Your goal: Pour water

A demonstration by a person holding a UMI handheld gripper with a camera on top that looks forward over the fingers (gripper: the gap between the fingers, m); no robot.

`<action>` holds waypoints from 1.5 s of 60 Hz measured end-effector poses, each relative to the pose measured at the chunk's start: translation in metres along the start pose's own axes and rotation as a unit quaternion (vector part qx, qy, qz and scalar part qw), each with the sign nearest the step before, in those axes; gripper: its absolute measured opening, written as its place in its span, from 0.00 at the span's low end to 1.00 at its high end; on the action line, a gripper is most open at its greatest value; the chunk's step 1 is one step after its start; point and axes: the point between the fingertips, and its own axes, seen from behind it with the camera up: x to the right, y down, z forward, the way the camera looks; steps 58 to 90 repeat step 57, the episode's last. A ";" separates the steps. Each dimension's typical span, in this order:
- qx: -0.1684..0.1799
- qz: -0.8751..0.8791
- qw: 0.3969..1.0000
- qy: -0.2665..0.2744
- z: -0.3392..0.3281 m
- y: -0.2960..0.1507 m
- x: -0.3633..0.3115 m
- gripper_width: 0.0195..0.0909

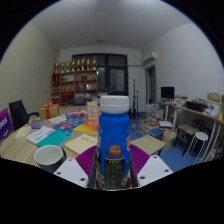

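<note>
**Bottle is gripped, pouring is not yet started**

You hold the gripper [114, 165] in the lower centre of the frame, and its two fingers are clamped on the bottle [114, 135]; the purple pads [88, 160] press against both of its sides. The bottle stands upright between them, so in my judgement no water is leaving it at this moment.

The white cup [48, 156] waits at the lower left of the frame, on the table [20, 150], a little apart from the bottle. I cannot see whether it has water inside. What is left for you, as far as I can judge, is to bring the bottle over the cup and tilt it.

The bottle is blue and see-through, with a white cap [114, 103] still sitting on top and a label on the lower part. If this cap is closed, it must come off before you pour. The water level I cannot tell.
</note>
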 end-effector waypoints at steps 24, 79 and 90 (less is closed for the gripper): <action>-0.092 0.047 0.995 -0.014 -0.022 0.019 -0.007 0.91; -0.158 0.023 0.987 0.014 -0.343 -0.052 -0.094 0.90; -0.158 0.023 0.987 0.014 -0.343 -0.052 -0.094 0.90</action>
